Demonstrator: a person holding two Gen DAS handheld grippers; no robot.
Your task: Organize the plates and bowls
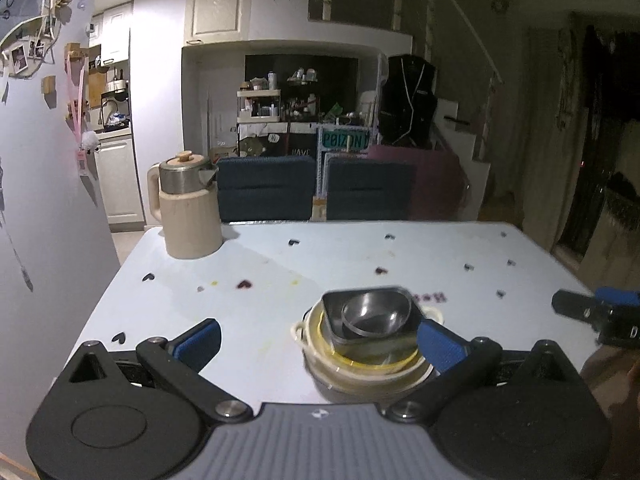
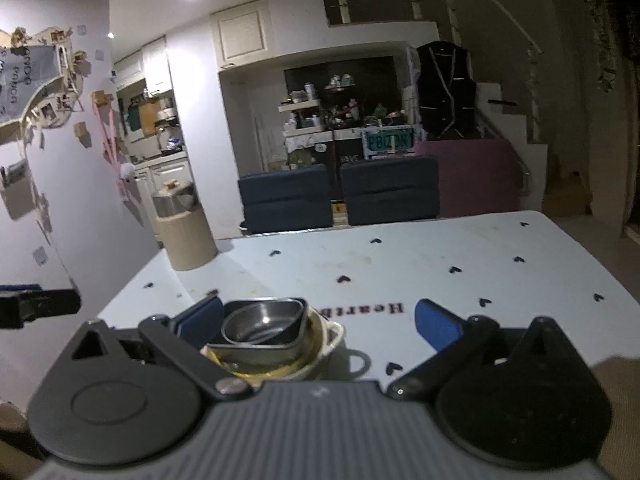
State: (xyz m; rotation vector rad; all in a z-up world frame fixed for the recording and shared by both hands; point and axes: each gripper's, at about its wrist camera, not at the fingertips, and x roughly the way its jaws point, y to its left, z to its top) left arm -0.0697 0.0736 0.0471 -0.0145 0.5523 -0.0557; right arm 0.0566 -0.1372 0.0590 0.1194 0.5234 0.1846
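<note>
A nested stack of dishes stands on the pale blue table (image 1: 248,276). A round steel bowl (image 1: 374,314) sits in a square steel dish (image 1: 332,320), which sits in a yellow-rimmed bowl (image 1: 360,362) inside a cream two-handled bowl (image 1: 304,332). My left gripper (image 1: 320,340) is open and empty, with its right finger beside the stack. In the right wrist view the stack (image 2: 264,330) lies next to the left finger of my right gripper (image 2: 318,324), which is open and empty.
A beige kettle (image 1: 188,208) with a steel top stands at the table's far left corner. Two dark blue chairs (image 1: 316,188) sit behind the far edge. A wall with photos runs along the left side (image 1: 44,160). The right gripper shows at the right edge (image 1: 592,312).
</note>
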